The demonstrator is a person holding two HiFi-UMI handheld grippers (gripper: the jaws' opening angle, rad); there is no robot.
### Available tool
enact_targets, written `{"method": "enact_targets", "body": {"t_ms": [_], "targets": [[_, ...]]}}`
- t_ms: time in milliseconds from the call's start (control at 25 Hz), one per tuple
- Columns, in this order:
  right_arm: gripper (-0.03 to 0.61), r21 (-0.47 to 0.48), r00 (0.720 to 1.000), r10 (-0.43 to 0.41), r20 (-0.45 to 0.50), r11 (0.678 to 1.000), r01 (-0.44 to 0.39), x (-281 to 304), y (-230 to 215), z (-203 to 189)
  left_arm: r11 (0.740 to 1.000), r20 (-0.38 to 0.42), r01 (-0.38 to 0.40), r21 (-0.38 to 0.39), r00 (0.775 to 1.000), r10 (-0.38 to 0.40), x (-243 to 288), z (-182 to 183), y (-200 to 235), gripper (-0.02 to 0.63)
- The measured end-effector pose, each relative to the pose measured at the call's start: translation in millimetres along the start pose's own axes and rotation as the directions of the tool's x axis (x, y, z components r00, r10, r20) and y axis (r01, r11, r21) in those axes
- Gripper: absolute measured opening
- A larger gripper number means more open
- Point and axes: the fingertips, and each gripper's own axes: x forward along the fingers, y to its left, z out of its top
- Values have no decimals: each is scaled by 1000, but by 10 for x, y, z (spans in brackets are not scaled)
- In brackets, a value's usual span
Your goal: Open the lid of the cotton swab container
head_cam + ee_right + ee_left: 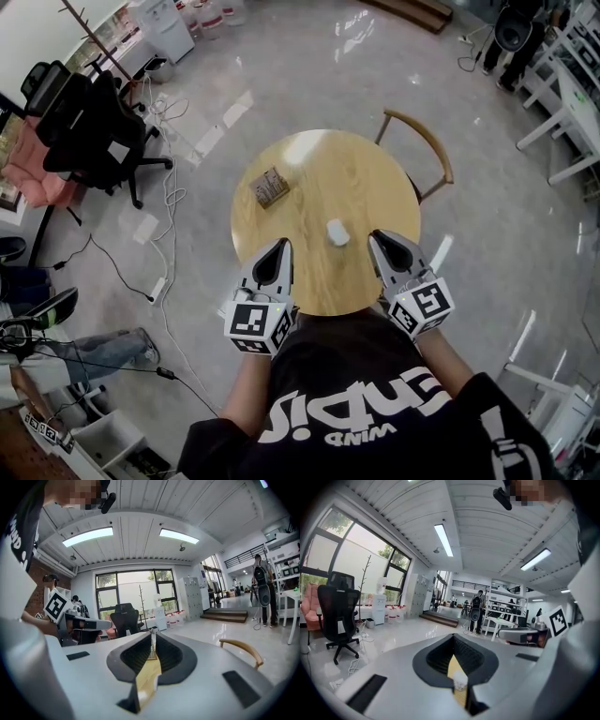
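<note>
The left gripper (pixel 453 638) has its jaws closed together with nothing held. Its own view looks through the narrow slit between them at a strip of wood and the small white cotton swab container (pixel 460 682) standing on it. The right gripper (pixel 152 637) is likewise closed and empty (its slit shows mostly bare wood, and the other gripper's marker cube sits off to the left). Only the head view gives the layout: both grippers sit at the near edge of the round wooden worktop (pixel 375 178), with the container between their tips, slightly ahead and untouched. A small brown pack (pixel 270 187) lies farther back on the left, and a wooden chair (pixel 427 150) stands at the far right rim.
</note>
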Motion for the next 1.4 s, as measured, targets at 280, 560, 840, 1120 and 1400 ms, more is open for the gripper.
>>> {"method": "enact_targets", "body": {"t_ms": [280, 560, 840, 1120, 1400], "targets": [[85, -12, 998, 58, -21, 998, -58, 134, 23, -41, 1000, 15, -3, 5, 1000, 3, 74, 54, -1, 9], [279, 10, 994, 96, -43, 995, -95, 259, 3, -126, 1000, 15, -4, 8, 1000, 4, 153, 71, 5, 9], [279, 5, 995, 67, -74, 998, -67, 397, -71, -331, 1000, 1, -4, 12, 1000, 4, 216, 60, 25, 9], [279, 7, 989, 55, -137, 998, -55, 555, -120, -745, 1000, -11, -6, 9, 1000, 6, 256, 15, 67, 9], [279, 25, 978, 48, -204, 999, -44, 724, -137, -1183, 1000, -25, -11, 2, 1000, 11, 259, -23, 84, 9]]}}
